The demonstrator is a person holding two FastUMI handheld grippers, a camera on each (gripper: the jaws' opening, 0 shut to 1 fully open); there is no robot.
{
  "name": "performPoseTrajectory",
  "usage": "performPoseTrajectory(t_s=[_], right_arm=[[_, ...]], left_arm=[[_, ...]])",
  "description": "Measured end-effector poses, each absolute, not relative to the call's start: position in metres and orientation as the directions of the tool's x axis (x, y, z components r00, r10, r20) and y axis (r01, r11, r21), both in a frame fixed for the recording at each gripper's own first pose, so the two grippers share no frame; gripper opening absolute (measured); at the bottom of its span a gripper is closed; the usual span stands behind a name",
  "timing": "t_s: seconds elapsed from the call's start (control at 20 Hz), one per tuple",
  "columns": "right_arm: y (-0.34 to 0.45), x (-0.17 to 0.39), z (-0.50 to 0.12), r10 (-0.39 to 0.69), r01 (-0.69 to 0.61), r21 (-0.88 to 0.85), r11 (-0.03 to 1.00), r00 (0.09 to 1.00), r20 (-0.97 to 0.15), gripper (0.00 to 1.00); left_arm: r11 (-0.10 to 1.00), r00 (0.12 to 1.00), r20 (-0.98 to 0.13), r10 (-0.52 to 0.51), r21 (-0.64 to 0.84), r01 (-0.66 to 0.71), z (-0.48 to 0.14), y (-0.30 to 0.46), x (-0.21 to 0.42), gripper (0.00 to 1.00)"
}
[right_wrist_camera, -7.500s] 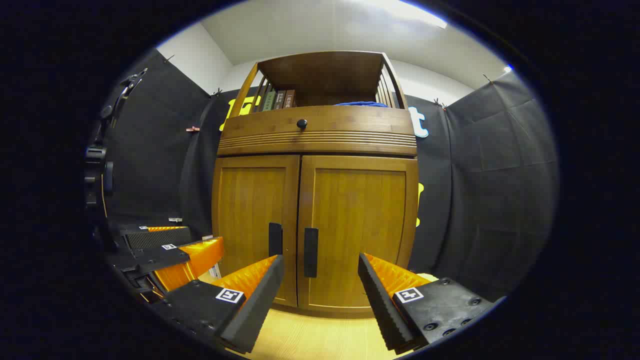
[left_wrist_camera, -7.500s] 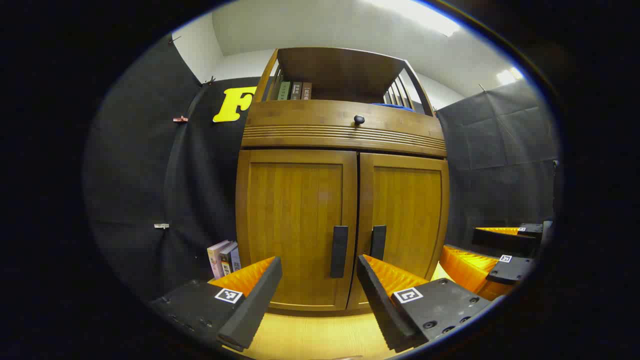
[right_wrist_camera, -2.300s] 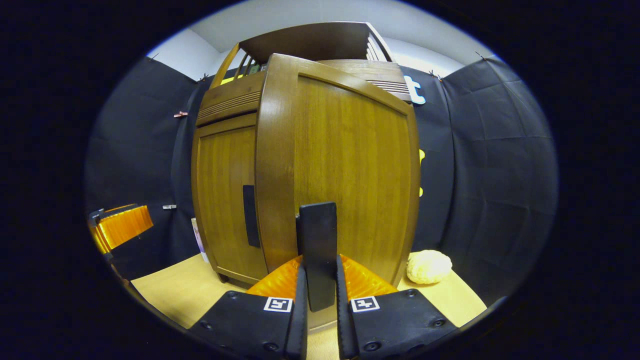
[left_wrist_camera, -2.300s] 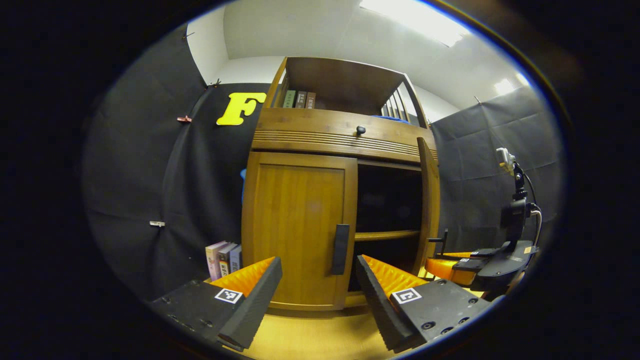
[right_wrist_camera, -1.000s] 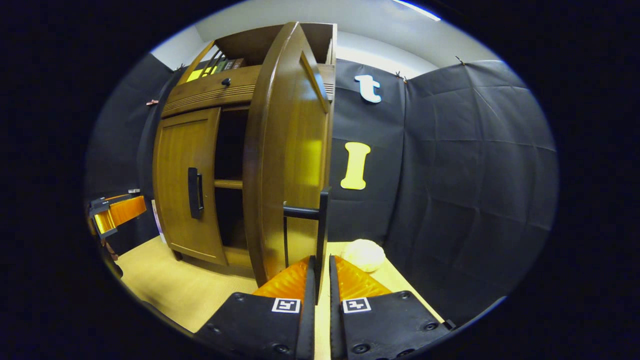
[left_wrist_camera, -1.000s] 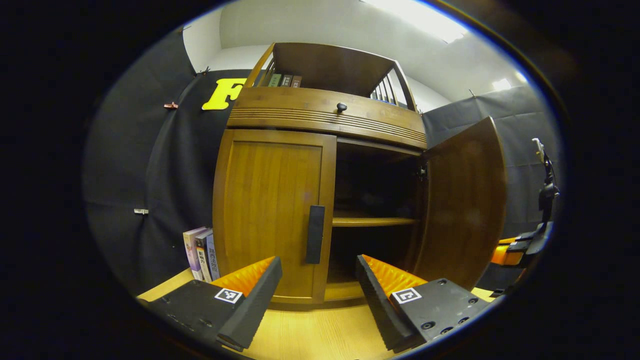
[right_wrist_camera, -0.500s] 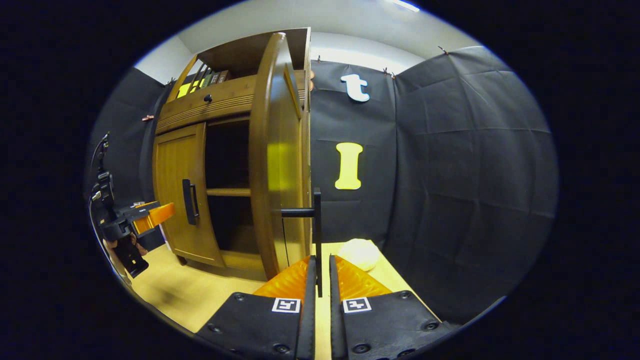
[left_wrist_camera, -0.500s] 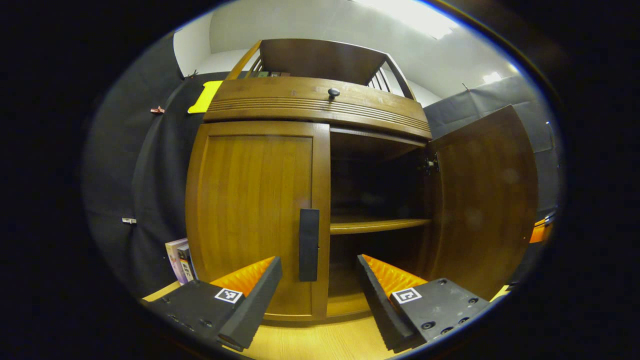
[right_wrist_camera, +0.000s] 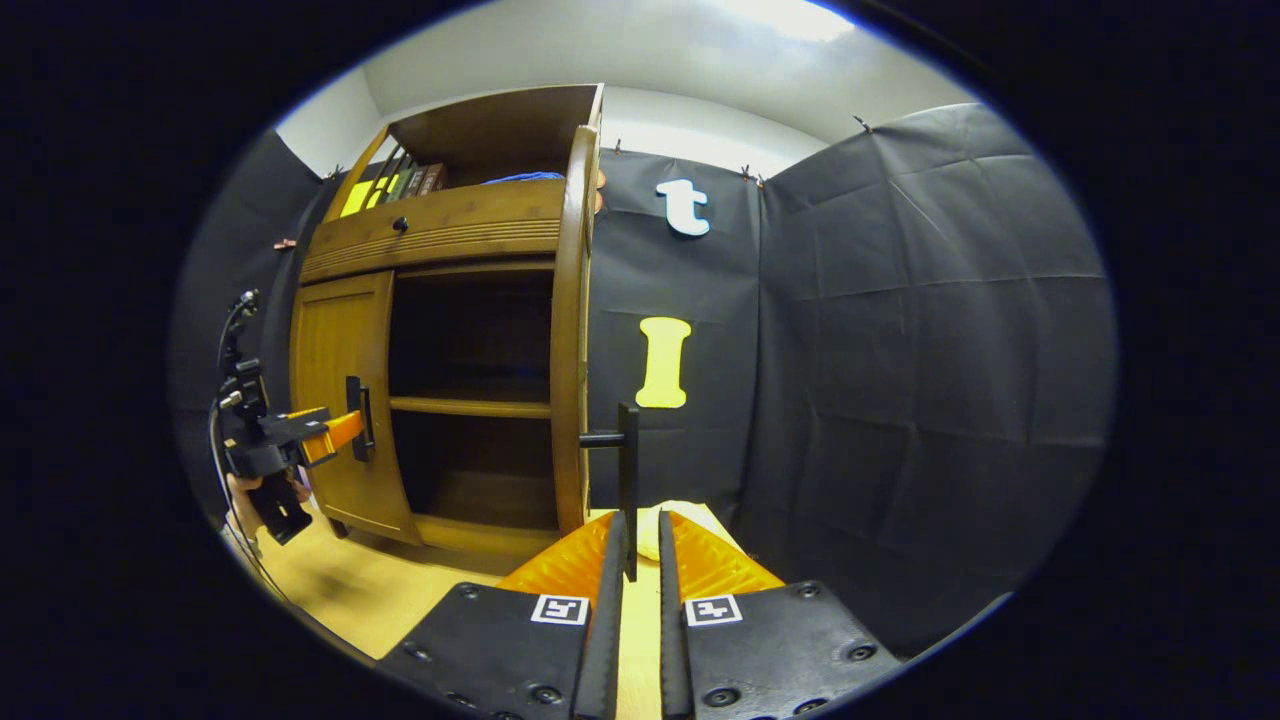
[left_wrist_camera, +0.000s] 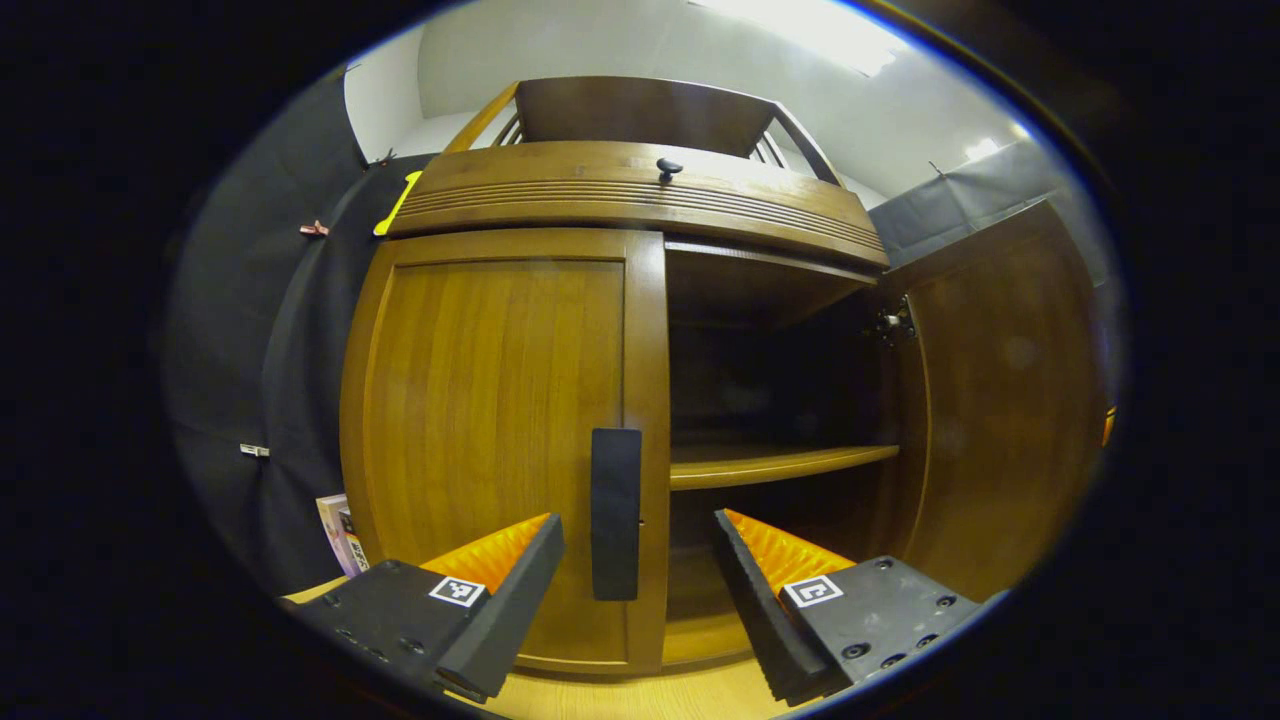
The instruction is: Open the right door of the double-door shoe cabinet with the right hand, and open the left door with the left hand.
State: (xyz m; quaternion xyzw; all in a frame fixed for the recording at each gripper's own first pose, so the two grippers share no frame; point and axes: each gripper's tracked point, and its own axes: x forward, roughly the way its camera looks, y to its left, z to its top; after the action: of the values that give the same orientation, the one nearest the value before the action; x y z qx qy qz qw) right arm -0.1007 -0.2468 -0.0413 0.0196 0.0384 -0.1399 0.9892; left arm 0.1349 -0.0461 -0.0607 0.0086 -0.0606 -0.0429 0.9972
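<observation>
The right door (right_wrist_camera: 570, 330) now stands swung wide, its handle (right_wrist_camera: 627, 480) still pinched by the right tool (right_wrist_camera: 633, 560). The left tool (left_wrist_camera: 637, 560), spread, has closed in on the shut left door's (left_wrist_camera: 490, 430) handle (left_wrist_camera: 614, 512), next to be gripped.

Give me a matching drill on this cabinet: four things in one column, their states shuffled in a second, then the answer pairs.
Things
1. right door
2. left door
3. left tool
4. right tool

States
A. fingers apart, short of the left door's handle
B. closed flat against the cabinet
C. swung wide open
D. fingers nearly together at the right door's handle

Pairs: 1-C, 2-B, 3-A, 4-D
</observation>
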Motion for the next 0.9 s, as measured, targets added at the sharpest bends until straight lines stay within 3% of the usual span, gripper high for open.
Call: performPoseTrajectory(t_s=[0.1,0.15,0.3,0.35,0.55,0.65,0.7,0.8,0.9], right_arm=[[-0.248,-0.109,-0.039,-0.28,0.283,0.033,0.959,0.957,-0.07,0.42],[-0.247,-0.114,-0.036,-0.278,0.281,0.038,0.959,0.959,-0.06,0.54],[-0.247,-0.126,-0.032,-0.283,0.285,0.05,0.957,0.958,-0.052,0.95],[-0.248,-0.128,-0.031,-0.279,0.281,0.057,0.958,0.959,-0.048,1.0],[-0.256,-0.134,-0.024,-0.302,0.303,0.076,0.95,0.953,-0.031,0.94],[-0.257,-0.137,-0.027,-0.299,0.301,0.069,0.951,0.954,-0.033,0.99],[-0.26,-0.137,-0.03,-0.303,0.305,0.058,0.951,0.952,-0.038,0.94],[-0.269,-0.14,-0.034,-0.328,0.33,0.031,0.944,0.943,-0.048,0.99],[-0.275,-0.141,-0.034,-0.345,0.346,0.023,0.938,0.937,-0.05,0.99]], left_arm=[[0.996,0.991,0.115,-0.074,0.055,0.068,-0.065,-0.041,0.145,0.93],[0.996,0.992,0.113,-0.059,0.074,0.05,-0.067,-0.036,0.15,0.88],[0.996,0.992,0.113,-0.052,0.074,0.044,-0.071,-0.033,0.164,0.93],[0.996,0.992,0.11,-0.059,0.07,0.052,-0.073,-0.035,0.169,0.89],[0.998,0.991,0.13,-0.031,0.06,0.024,-0.075,-0.028,0.184,0.91],[0.999,0.99,0.139,-0.017,0.041,0.011,-0.075,-0.023,0.189,0.91],[1.0,0.99,0.142,0.0,0.028,-0.004,-0.073,-0.019,0.191,0.89],[1.0,0.99,0.144,-0.005,-0.015,0.007,-0.072,-0.021,0.191,0.88],[0.999,0.99,0.14,-0.029,-0.029,0.034,-0.072,-0.027,0.193,0.78]])
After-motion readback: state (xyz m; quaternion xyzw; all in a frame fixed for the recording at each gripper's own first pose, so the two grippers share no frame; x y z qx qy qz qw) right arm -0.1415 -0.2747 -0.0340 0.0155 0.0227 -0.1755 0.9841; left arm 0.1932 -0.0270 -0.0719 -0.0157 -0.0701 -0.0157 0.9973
